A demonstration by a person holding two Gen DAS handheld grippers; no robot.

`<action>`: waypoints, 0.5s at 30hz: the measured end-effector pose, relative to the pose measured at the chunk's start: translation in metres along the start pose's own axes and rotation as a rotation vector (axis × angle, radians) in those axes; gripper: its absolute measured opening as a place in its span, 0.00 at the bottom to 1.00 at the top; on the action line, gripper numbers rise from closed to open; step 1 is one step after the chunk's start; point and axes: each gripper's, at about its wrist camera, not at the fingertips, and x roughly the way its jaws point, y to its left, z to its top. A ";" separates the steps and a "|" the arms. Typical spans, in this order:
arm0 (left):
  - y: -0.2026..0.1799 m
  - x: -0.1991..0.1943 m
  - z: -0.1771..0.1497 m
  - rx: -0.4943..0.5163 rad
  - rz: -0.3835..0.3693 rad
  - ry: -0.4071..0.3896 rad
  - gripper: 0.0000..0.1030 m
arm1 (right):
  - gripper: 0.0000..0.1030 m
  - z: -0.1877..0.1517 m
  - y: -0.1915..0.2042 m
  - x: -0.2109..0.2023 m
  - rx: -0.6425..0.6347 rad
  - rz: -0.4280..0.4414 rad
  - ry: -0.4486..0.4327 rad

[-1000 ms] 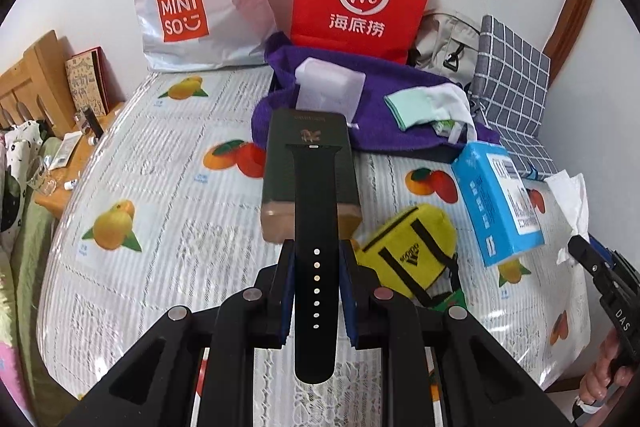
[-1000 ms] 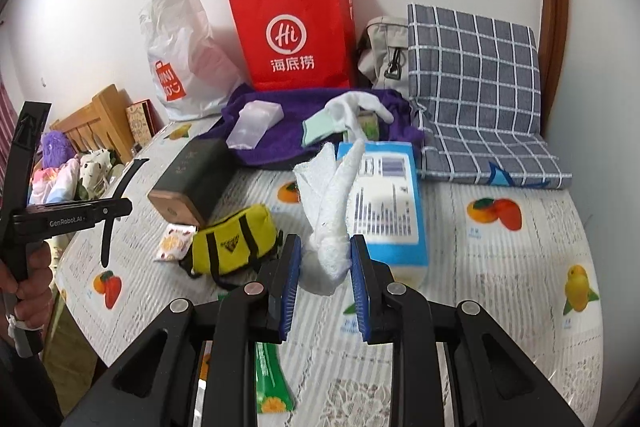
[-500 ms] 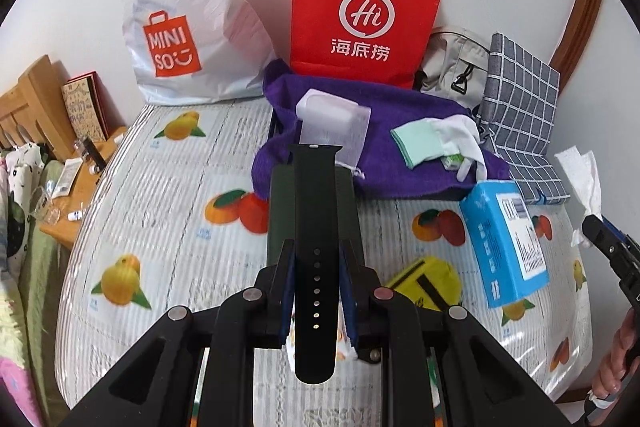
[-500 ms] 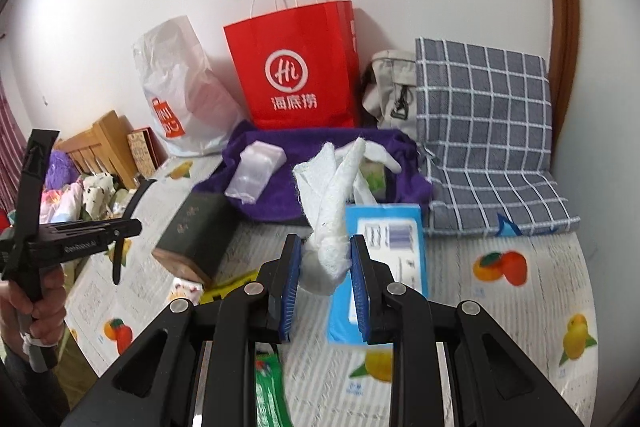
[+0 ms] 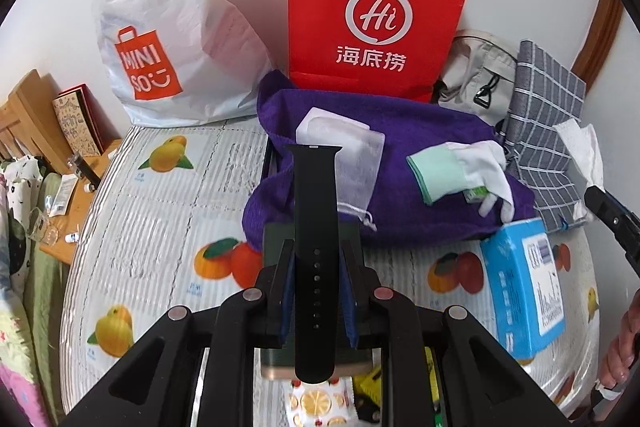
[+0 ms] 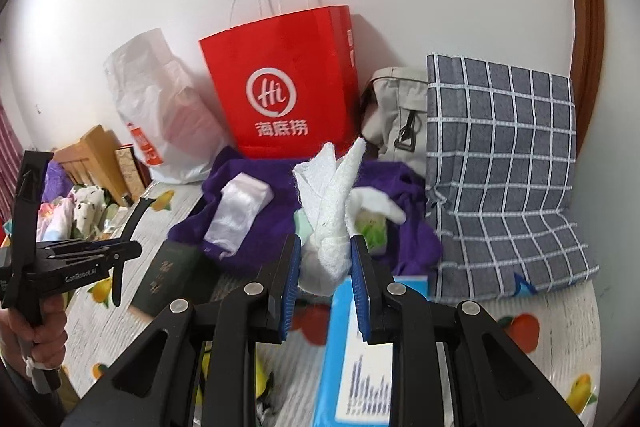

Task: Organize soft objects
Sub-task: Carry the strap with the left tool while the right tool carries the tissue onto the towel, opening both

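My left gripper (image 5: 316,255) is shut on a black watch strap (image 5: 316,227) and holds it above a dark green box (image 5: 276,239). My right gripper (image 6: 325,251) is shut on a crumpled white cloth (image 6: 330,211) and holds it in the air. Ahead lies a purple towel (image 5: 420,211) carrying a translucent white pouch (image 5: 352,139) and a white and mint glove (image 5: 460,167). In the right wrist view the towel (image 6: 276,195), the pouch (image 6: 240,207) and the left gripper with the strap (image 6: 128,227) show too.
A red paper bag (image 5: 376,15), a white Miniso bag (image 5: 160,27), a beige backpack (image 5: 476,83) and a checked cushion (image 6: 504,163) stand at the back. A blue box (image 5: 524,291) lies on the fruit-print sheet (image 5: 160,227). A wooden side table (image 5: 56,155) is left.
Both grippers have moved forward toward the purple towel, still holding the strap and the white cloth. The green box and yellow pouch have slid under the left gripper.
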 end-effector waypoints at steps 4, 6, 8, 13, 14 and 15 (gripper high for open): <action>-0.004 0.011 0.011 0.011 0.002 0.003 0.19 | 0.24 0.011 -0.005 0.017 0.006 -0.001 0.007; -0.006 0.016 0.016 0.015 0.004 0.005 0.19 | 0.24 0.015 -0.006 0.023 0.009 0.005 0.011; -0.007 0.022 0.023 0.014 0.004 0.006 0.19 | 0.24 0.020 -0.007 0.030 0.005 0.006 0.013; -0.013 0.037 0.042 0.022 0.016 0.010 0.19 | 0.24 0.032 -0.006 0.051 -0.022 -0.002 0.022; -0.014 0.039 0.045 0.025 0.016 0.009 0.19 | 0.24 0.035 -0.006 0.058 -0.026 -0.006 0.028; -0.016 0.042 0.048 0.029 0.016 0.008 0.19 | 0.24 0.036 -0.008 0.064 -0.027 -0.006 0.033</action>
